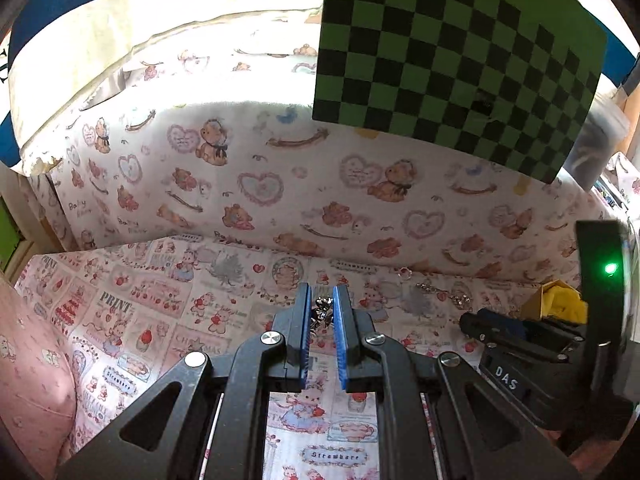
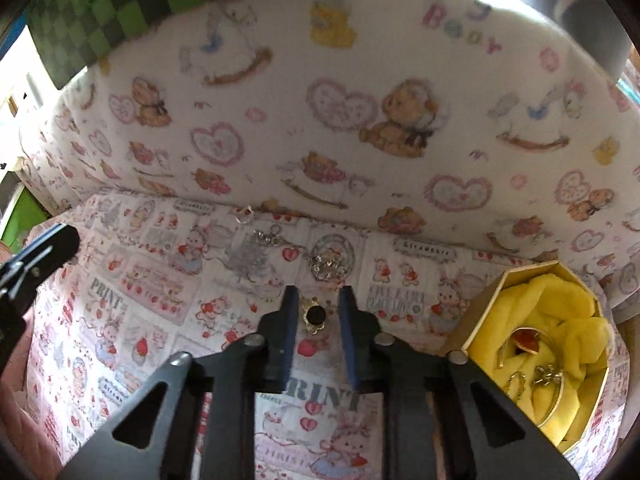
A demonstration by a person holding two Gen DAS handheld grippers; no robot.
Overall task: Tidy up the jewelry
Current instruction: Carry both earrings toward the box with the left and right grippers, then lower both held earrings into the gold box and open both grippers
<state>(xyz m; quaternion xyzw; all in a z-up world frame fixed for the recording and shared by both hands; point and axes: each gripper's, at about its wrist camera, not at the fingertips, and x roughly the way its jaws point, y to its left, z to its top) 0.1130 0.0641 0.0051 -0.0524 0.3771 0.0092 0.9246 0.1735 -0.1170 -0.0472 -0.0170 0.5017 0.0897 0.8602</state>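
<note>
Left gripper (image 1: 322, 312) jaws clamp silver jewelry (image 1: 323, 314), partly hidden; right gripper (image 2: 316, 314) jaws straddle gold-black piece (image 2: 315, 315), contact unclear.

Both wrist cameras look steeply down along their own fingers, close over the printed cloth (image 1: 132, 312), sharing the teddy-bear backdrop (image 2: 360, 120), checkered board (image 1: 460, 60) and yellow-lined box (image 2: 552, 320).

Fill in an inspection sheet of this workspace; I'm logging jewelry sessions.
Surface: printed cloth, cartoon-print backdrop behind.
Job's things: octagonal box with yellow lining holding rings; gold black-stone piece; silver chain; small ring.
Clutter: nothing seen.
Grippers: left gripper shut on silver jewelry; right gripper straddling the gold piece, gaps visible.
Cables: nothing seen.
Surroundings: green checkerboard.
</note>
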